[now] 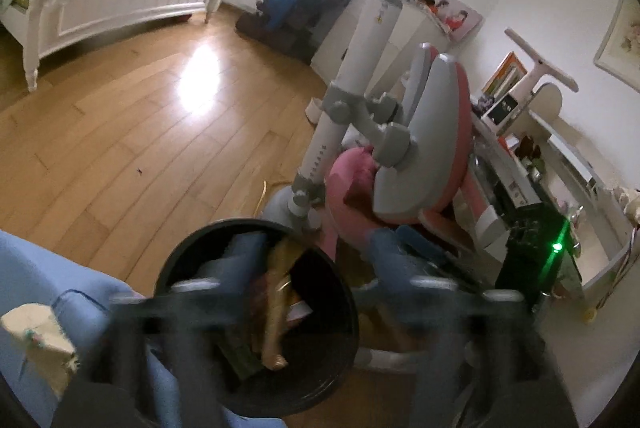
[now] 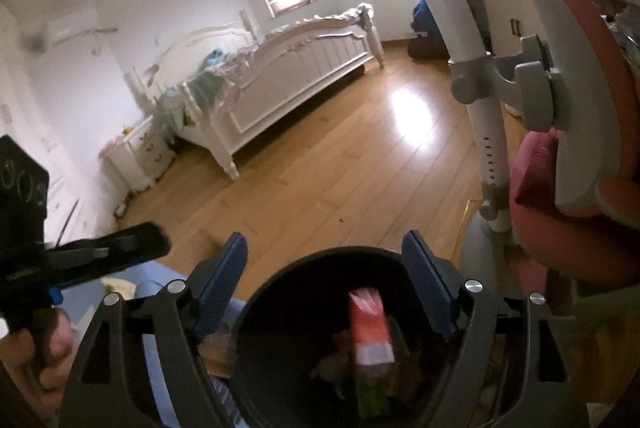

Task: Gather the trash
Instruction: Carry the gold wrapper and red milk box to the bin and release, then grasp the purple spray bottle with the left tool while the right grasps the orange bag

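I have both tongs over the round black bin, which stands on smooth wooden floorboards beside a pink and grey chair. My right gripper has its dark blue-padded fingers spread wide, nothing pinched between them. Below it a red and white carton sits among crumpled wrappers inside the bin. My left gripper is blurred but its jaws stand apart and empty, above a glossy golden wrapper in the bin.
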`<state>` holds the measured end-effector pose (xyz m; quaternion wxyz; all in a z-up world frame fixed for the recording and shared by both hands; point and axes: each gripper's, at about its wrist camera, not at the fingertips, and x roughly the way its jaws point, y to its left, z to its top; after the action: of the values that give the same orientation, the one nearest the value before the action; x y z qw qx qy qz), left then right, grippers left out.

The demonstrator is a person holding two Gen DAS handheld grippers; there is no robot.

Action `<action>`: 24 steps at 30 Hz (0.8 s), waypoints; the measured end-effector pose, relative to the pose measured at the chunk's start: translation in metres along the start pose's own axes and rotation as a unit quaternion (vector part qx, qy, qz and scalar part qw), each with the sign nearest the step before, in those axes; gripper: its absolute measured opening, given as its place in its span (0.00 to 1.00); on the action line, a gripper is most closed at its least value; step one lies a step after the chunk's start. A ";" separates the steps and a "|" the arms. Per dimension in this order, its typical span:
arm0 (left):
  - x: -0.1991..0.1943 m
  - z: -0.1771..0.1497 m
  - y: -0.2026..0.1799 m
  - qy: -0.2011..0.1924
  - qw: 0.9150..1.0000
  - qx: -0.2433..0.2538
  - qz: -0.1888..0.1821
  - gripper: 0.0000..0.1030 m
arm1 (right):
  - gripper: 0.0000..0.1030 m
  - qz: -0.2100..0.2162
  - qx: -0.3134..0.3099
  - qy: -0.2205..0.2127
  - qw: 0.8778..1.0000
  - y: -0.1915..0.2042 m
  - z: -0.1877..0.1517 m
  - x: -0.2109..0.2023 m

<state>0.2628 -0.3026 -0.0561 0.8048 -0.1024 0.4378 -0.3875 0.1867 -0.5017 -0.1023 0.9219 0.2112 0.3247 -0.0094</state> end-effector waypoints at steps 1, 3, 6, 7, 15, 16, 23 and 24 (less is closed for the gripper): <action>-0.011 -0.003 -0.001 -0.016 1.000 0.006 0.003 0.84 | 0.77 0.004 0.002 -0.001 1.000 0.002 -0.001 -0.002; -0.025 -0.006 -0.001 -0.015 1.000 0.005 0.001 0.84 | 0.77 0.014 0.007 -0.001 1.000 0.008 -0.005 -0.008; -0.060 -0.018 0.002 -0.020 1.000 -0.006 0.001 0.84 | 0.77 0.025 0.004 0.006 1.000 0.024 -0.012 -0.015; -0.071 -0.022 0.004 -0.022 1.000 -0.006 0.006 0.84 | 0.77 0.033 0.002 0.011 0.999 0.032 -0.016 -0.017; -0.181 -0.074 0.058 -0.034 0.992 -0.035 0.113 0.84 | 0.77 0.114 -0.038 0.067 0.990 0.117 -0.047 -0.024; -0.198 -0.086 0.070 -0.033 0.990 -0.045 0.131 0.84 | 0.77 0.123 -0.046 0.073 0.989 0.129 -0.050 -0.025; -0.271 -0.167 0.126 -0.004 0.965 -0.104 0.240 0.84 | 0.77 0.228 -0.102 0.154 0.956 0.233 -0.085 -0.026; -0.276 -0.178 0.129 0.000 0.962 -0.108 0.251 0.83 | 0.77 0.239 -0.115 0.168 0.949 0.252 -0.094 -0.025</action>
<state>0.1055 0.0129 -0.0548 0.8606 -0.0755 0.4881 -0.1240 0.1503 -0.2385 -0.0565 0.8475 0.1733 0.4133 0.2845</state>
